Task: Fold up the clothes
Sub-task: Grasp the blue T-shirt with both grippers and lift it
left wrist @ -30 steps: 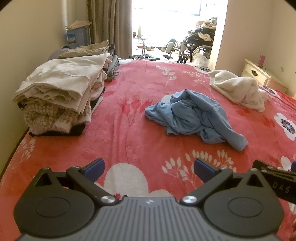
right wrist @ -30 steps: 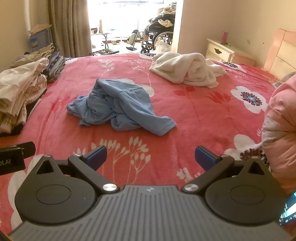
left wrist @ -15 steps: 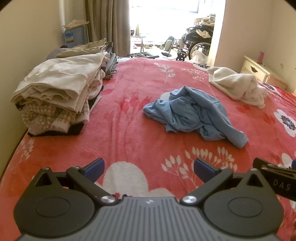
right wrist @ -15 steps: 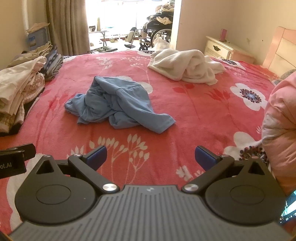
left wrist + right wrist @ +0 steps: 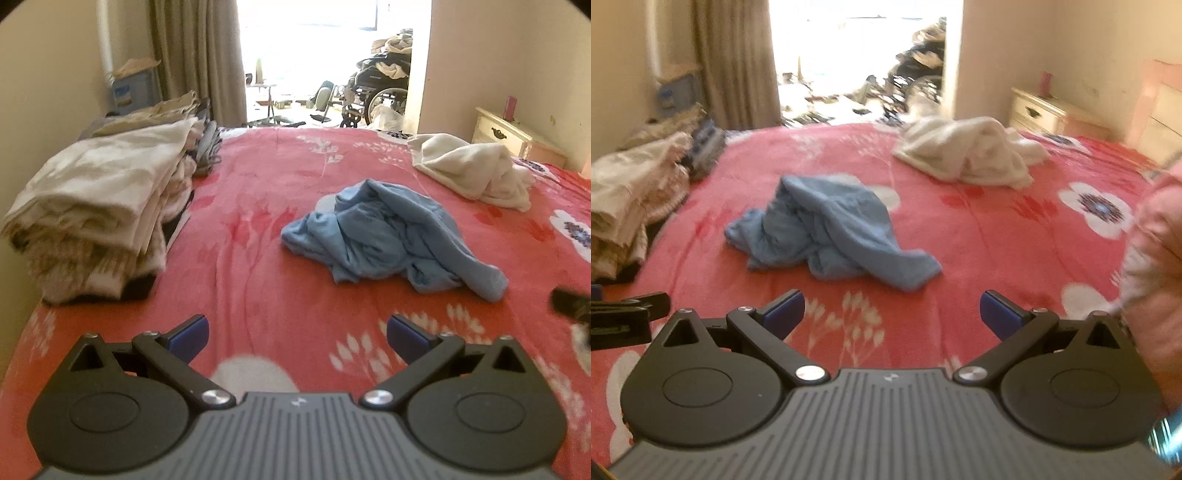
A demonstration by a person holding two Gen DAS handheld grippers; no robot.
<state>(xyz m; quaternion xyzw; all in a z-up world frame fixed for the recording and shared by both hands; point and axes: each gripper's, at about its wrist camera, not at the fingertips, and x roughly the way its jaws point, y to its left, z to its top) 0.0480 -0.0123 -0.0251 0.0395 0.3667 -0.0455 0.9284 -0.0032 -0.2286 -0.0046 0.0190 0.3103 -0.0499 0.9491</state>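
A crumpled light-blue garment (image 5: 391, 236) (image 5: 831, 236) lies in a heap on the red flowered bedspread (image 5: 258, 288) (image 5: 990, 258). Beyond it to the right sits a rumpled white garment (image 5: 476, 171) (image 5: 971, 155). My left gripper (image 5: 297, 338) hovers open over the bedspread, short of the blue heap, nothing between its blue-padded fingers. My right gripper (image 5: 892, 315) is open too, just short of the heap's near sleeve end. The right gripper's tip shows as a dark shape at the right edge of the left wrist view.
A tall stack of folded clothes (image 5: 99, 199) (image 5: 628, 199) sits at the bed's left edge by the wall. A pink pillow (image 5: 1156, 266) lies at the right. A cream nightstand (image 5: 513, 136) stands by the far wall, and a wheelchair (image 5: 380, 92) sits past the doorway.
Both grippers have moved forward toward the blue garment, which now looks larger and nearer. Both stay open. The right wrist view is blurred by motion.
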